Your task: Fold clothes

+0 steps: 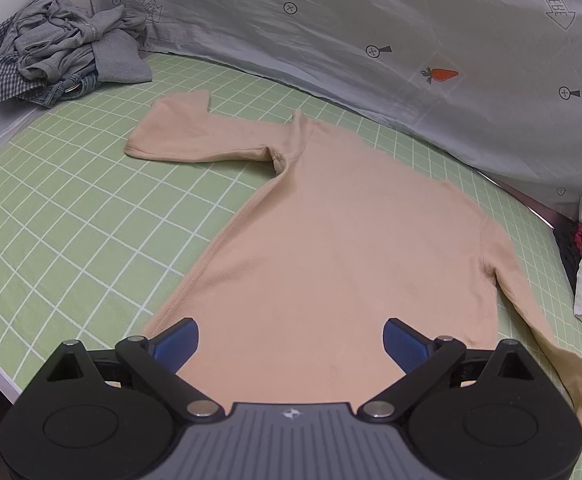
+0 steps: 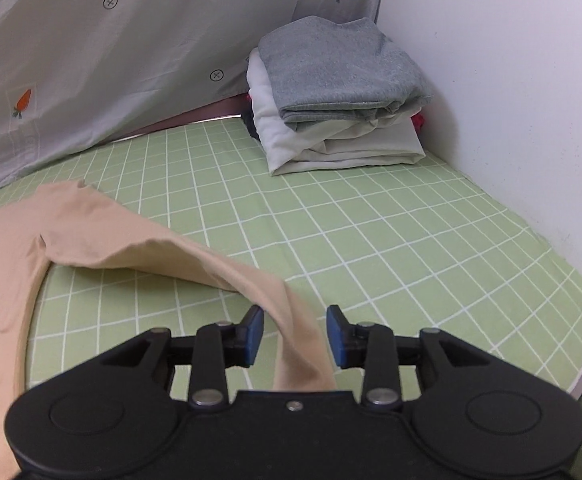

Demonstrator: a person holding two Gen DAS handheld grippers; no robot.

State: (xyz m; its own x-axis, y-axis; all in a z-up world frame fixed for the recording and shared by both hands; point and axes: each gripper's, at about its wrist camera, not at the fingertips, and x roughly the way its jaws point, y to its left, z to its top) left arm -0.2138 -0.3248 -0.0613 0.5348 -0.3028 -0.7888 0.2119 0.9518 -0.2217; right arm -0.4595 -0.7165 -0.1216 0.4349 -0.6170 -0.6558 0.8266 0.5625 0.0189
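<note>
A beige shirt (image 1: 331,240) lies spread flat in the middle of the green checked bed (image 1: 71,240), with both sleeves out to the sides, so this one is not folded. A pile (image 2: 339,92) of folded clothes stands in the far right corner, against the wall. A heap (image 1: 59,48) of crumpled clothes lies in the far left corner. In my judgement part of the work is done, and the shirt and the heap are left.

The left gripper (image 1: 291,340) hovers over the near hem of the shirt, its jaws wide apart, and it holds nothing. The right gripper (image 2: 295,336) has its jaws about half apart. The right sleeve (image 2: 211,264) passes between them, but they do not clamp it.
</note>
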